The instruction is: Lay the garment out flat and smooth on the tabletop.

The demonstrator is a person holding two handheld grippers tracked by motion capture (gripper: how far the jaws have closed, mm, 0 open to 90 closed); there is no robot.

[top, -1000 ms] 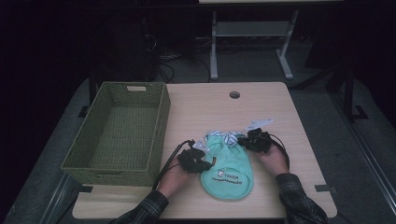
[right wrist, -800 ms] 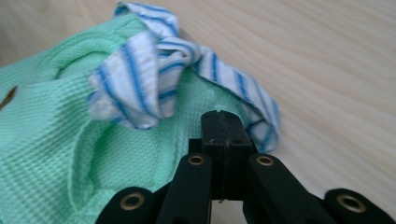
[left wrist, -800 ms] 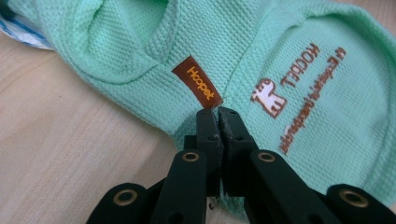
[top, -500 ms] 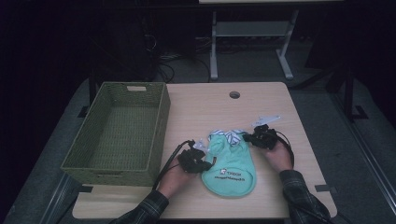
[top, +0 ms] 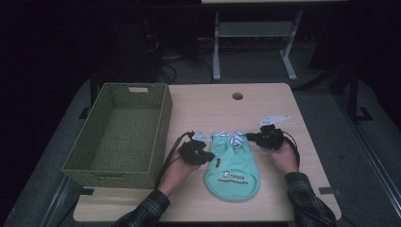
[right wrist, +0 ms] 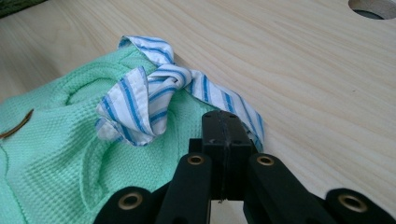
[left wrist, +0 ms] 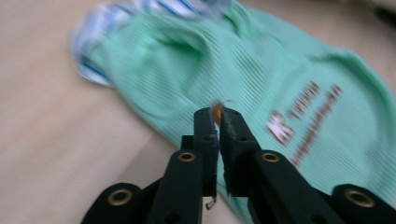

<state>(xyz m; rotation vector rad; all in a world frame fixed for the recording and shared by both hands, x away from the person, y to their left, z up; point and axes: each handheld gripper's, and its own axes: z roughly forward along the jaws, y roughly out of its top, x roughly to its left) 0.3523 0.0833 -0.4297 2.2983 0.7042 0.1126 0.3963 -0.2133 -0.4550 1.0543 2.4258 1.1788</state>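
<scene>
A small mint-green garment [top: 231, 165] with a blue-and-white striped collar [top: 231, 137] lies flat on the wooden table [top: 213, 106], collar away from the person. My left gripper [top: 209, 154] pinches the garment's left edge; in the left gripper view its jaws [left wrist: 217, 114] are closed on the green fabric [left wrist: 280, 70] with an orange tag between the tips. My right gripper [top: 250, 137] is at the garment's upper right corner. Its jaws [right wrist: 226, 122] are shut on the striped collar band [right wrist: 140, 105] beside the green knit [right wrist: 46, 158].
A green woven basket [top: 163, 123] stands on the table's left side, close to my left hand. A round cable hole [top: 237, 96] is in the far middle of the table. Bare wood lies beyond the garment and to its right.
My right gripper has moved a little right and away, pulling the collar corner outward. The garment lies more spread out. The left gripper has barely moved.
</scene>
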